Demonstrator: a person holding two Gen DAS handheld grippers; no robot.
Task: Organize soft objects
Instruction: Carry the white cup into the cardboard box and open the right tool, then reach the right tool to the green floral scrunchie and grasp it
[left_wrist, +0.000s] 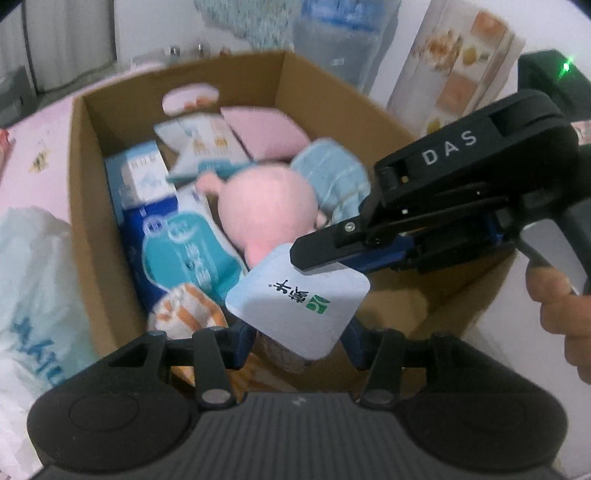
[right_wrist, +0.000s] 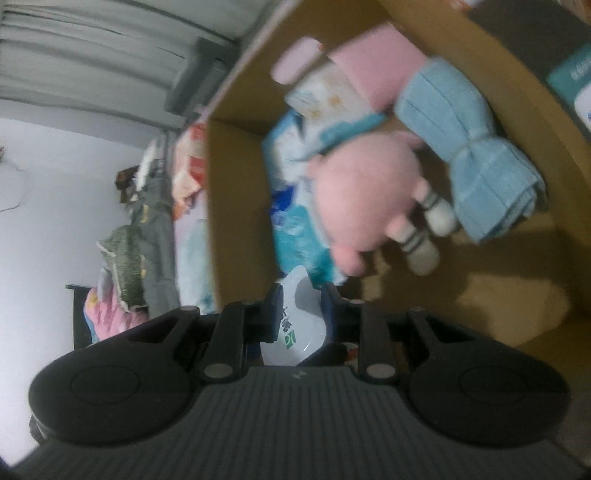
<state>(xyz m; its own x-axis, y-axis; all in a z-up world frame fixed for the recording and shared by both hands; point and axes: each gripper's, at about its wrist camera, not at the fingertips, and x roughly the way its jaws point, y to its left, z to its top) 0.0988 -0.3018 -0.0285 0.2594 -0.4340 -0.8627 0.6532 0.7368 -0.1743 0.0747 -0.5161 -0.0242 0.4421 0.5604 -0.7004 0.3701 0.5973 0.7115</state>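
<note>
I'm looking down into an open cardboard box (left_wrist: 85, 206) already crowded with soft things. A pink plush toy (left_wrist: 269, 210) lies near the middle, its striped white legs (right_wrist: 424, 236) toward the folded light-blue towel (left_wrist: 332, 177) just beside it. A pink cushion (left_wrist: 266, 133) sits behind them, and blue and teal tissue packs (left_wrist: 192, 254) fill the left side, with an orange-and-white pack (left_wrist: 184, 310) at the near corner. Outside the box, a white plastic bag (left_wrist: 29, 280) lies at the left and a printed carton (left_wrist: 454, 66) stands at the back right.

The thing I'm handling is a small pale-blue tissue packet (left_wrist: 299, 306) with a green logo, hanging over the near edge of the box, above the packs and just in front of the plush. My right gripper (left_wrist: 317, 258) comes in from the right, a hand (left_wrist: 561, 306) on its grip, its fingers pressed almost together on the packet's upper edge; the right wrist view shows the packet (right_wrist: 299, 321) pinched between them. My left gripper (left_wrist: 299, 339) sits under the packet with its fingers partly spread to either side of the lower end. I cannot tell whether they press on it.
</note>
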